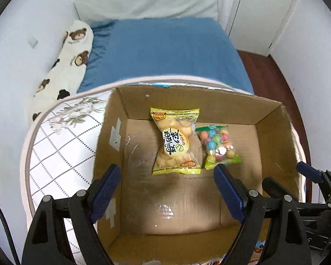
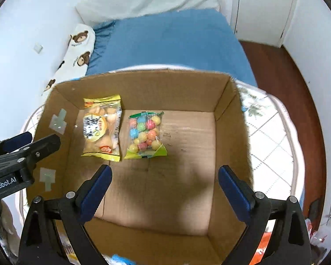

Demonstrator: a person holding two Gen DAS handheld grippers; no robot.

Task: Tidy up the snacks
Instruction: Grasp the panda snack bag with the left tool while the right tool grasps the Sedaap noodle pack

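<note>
An open cardboard box (image 1: 273, 119) (image 2: 229, 101) stands on a quilted mattress. On its floor lie a yellow packet of biscuits (image 1: 176, 141) (image 2: 102, 128) and, right of it, a clear packet of coloured candy balls (image 1: 216, 146) (image 2: 145, 132). My left gripper (image 1: 167, 172) hangs above the box, open, with nothing between its blue pads (image 1: 106, 192). My right gripper (image 2: 165, 174) also hangs over the box, open and empty. The right gripper shows at the right edge of the left wrist view (image 1: 315, 174); the left gripper shows at the left edge of the right wrist view (image 2: 33, 141).
Beyond the box lie a bed with a blue sheet (image 1: 165, 48), a bear-print pillow (image 1: 72, 57) and a white pillow (image 1: 147, 2). A white door (image 1: 260, 13) and brown floor (image 2: 298, 70) are at the right. More snack packets (image 2: 262, 245) peek out below the box's near wall.
</note>
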